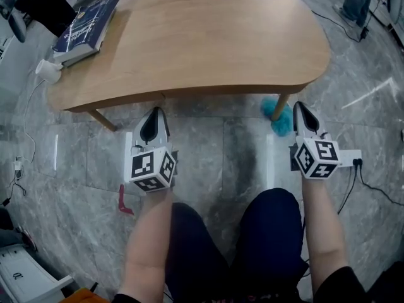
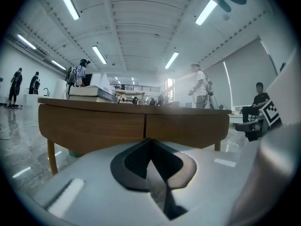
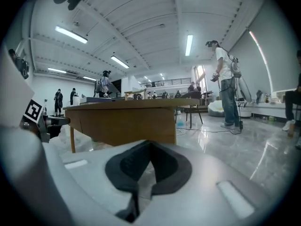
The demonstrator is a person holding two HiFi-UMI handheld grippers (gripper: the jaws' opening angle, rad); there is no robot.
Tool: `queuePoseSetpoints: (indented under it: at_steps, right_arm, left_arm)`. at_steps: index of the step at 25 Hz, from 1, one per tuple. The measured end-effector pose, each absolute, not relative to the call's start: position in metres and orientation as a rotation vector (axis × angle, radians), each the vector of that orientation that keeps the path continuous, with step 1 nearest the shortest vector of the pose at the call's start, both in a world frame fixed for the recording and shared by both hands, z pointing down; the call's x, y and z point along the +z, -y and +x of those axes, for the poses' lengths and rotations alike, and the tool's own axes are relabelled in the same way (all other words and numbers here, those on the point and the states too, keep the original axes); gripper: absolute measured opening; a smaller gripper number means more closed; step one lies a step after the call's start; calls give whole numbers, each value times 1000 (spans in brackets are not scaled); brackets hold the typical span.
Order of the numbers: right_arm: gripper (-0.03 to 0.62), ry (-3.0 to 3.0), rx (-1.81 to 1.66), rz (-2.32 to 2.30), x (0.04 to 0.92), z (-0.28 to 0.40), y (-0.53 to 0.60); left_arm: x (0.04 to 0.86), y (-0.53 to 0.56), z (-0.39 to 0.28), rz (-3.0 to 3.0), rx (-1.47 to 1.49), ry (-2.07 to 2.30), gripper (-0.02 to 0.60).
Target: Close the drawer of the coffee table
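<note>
In the head view the left gripper [image 1: 157,112] sits at 7 o'clock and the right gripper [image 1: 297,107] at 4 o'clock. Both point toward 12, at the near edge of the table [image 1: 208,36], just short of it and touching nothing. A book [image 1: 85,24] lies on the table at 10 o'clock, and a blue fluffy thing [image 1: 278,116] sits on the floor by a table leg, at 9 o'clock from the right gripper. No drawer juts out from the near edge. In the left gripper view the jaws are pressed together with nothing between them. At 12 o'clock beyond them the table front [image 2: 108,126] shows two wood panels meeting flush at a vertical seam. The drawer lies shut in this front, though I cannot tell which panel is its face. In the right gripper view the jaws are likewise closed and empty, and the table stands at 11 o'clock with its wood side smooth and unbroken.
</note>
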State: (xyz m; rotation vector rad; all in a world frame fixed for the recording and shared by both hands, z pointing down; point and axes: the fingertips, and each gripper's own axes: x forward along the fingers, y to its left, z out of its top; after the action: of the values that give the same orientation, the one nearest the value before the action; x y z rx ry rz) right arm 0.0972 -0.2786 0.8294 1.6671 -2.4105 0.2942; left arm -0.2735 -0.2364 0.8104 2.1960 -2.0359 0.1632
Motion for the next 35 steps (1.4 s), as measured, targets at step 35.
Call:
queuePoseSetpoints:
  at_steps: [35]
  right_arm:
    - [2, 2629, 354, 1109, 256, -9, 121]
  left_arm:
    - [266, 26, -197, 2290, 244, 1568, 3]
